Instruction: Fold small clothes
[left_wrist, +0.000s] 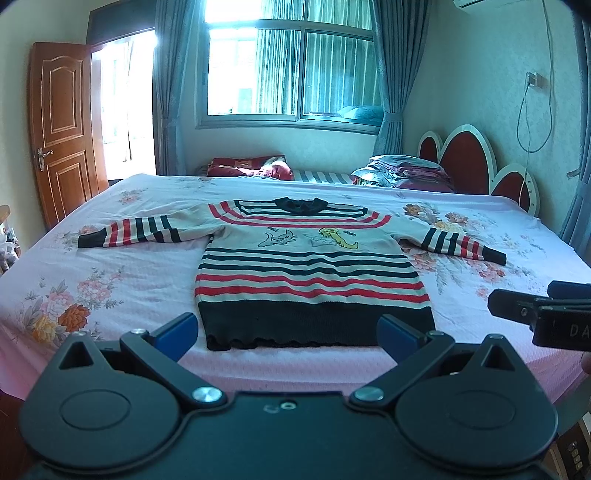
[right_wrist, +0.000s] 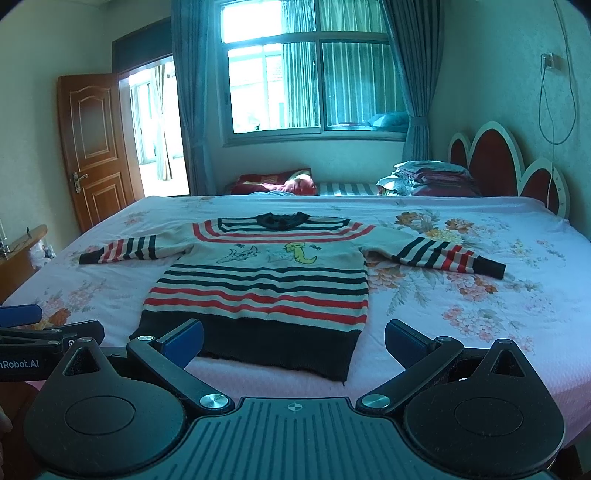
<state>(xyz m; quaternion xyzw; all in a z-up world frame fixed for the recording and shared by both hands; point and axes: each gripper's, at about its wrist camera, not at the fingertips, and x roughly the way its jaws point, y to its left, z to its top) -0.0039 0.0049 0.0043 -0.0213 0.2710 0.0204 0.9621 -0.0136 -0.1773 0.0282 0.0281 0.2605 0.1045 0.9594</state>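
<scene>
Striped sweater (left_wrist: 310, 273): flat, face up, mid-bed (left_wrist: 110, 266), sleeves spread, hem nearest, so laid ready for folding. Left tongs (left_wrist: 288, 334), right tongs (right_wrist: 293, 341): both wide apart, empty, short of hem

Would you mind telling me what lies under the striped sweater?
The striped sweater lies flat on the floral bedsheet, which shows all around it. Whatever is beneath its body and sleeves is covered.
</scene>
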